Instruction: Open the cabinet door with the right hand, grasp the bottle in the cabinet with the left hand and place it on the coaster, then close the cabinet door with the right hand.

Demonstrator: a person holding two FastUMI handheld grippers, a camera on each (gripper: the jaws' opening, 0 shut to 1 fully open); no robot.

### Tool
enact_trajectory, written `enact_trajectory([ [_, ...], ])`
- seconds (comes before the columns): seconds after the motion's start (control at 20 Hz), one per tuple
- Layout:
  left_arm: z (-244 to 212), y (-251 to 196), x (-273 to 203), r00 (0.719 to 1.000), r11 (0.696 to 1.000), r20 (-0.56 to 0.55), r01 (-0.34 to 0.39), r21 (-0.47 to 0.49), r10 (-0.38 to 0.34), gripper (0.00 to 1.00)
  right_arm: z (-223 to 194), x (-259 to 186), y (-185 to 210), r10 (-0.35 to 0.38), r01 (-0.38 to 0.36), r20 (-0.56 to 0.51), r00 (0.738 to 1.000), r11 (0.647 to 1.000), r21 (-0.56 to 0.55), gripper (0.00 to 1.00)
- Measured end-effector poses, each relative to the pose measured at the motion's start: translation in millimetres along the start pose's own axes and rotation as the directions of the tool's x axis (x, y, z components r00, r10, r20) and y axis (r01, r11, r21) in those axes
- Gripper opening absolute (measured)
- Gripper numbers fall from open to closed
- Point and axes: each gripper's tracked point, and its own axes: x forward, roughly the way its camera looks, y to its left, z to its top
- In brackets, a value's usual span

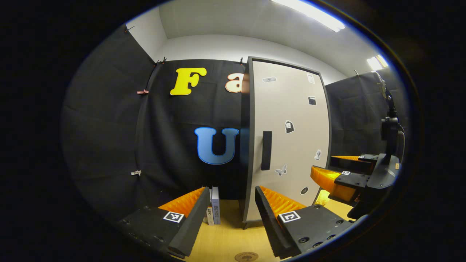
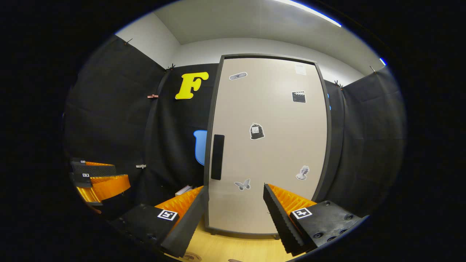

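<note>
Pale beige with a dark frame, the cabinet door is standing shut ahead of the left gripper, a little to the right of its line — its dark upright handle is sitting above the right finger. The left gripper's fingers are spread wide and holding nothing. Between them, on the wooden table, two books are standing upright just beside the cabinet's near corner, and a round coaster is lying close below the fingertips. Off to the right, level with the cabinet's lower half, the right gripper is hovering apart from the door.

In the right gripper view, the door is facing the right gripper squarely, stickers scattered over its face. The handle is sitting above the left finger, near the door's left edge. The fingers are parted wide with nothing between them — the door's lower edge and a strip of table are showing in the gap. Far to the left, the left gripper is hanging low. Whatever is inside the cabinet is hidden by the door.
</note>
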Motion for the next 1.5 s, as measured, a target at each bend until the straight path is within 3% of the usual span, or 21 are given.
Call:
enact_trajectory([
  [0.4, -12, 54, 7, 0.997, 0.998, -0.031, -0.064, -0.001, 0.064, 0.8, -6, 79, 43, 0.016, -0.016, -0.005, 1.0, 1.0, -0.012, 0.97],
  [0.55, -16, 66, 12, 0.996, 0.997, -0.041, -0.074, -0.005, 0.074, 0.8, -10, 108, 40, -0.05, 0.05, -0.008, 0.999, 0.998, -0.025, 0.97],
  [0.75, -25, 80, 19, 0.996, 0.996, -0.051, -0.076, -0.045, 0.074, 0.79, -15, 141, 47, -0.059, 0.059, -0.026, 0.998, 0.998, 0.002, 0.97],
  [1.05, -43, 108, 29, 0.99, 0.992, -0.094, -0.112, -0.065, 0.105, 0.77, -25, 175, 34, -0.15, 0.149, -0.045, 0.988, 0.988, -0.024, 0.97],
  [1.15, -45, 117, 30, 0.988, 0.99, -0.1, -0.126, -0.064, 0.119, 0.77, -24, 179, 31, -0.18, 0.179, -0.033, 0.983, 0.984, -0.028, 0.93],
  [1.25, -49, 122, 32, 0.986, 0.989, -0.109, -0.134, -0.063, 0.126, 0.77, -20, 182, 31, -0.188, 0.188, -0.02, 0.982, 0.982, -0.008, 0.82],
  [1.35, -52, 123, 34, 0.985, 0.989, -0.118, -0.135, -0.065, 0.126, 0.77, -19, 186, 37, -0.163, 0.164, -0.03, 0.986, 0.986, 0.036, 0.64],
  [1.4, -53, 124, 34, 0.985, 0.989, -0.121, -0.135, -0.066, 0.126, 0.77, -20, 188, 35, -0.178, 0.18, -0.036, 0.983, 0.983, 0.049, 0.46],
  [1.5, -52, 126, 32, 0.984, 0.989, -0.121, -0.137, -0.062, 0.129, 0.77, -20, 187, 34, -0.198, 0.198, -0.039, 0.979, 0.98, 0.008, 0.29],
])
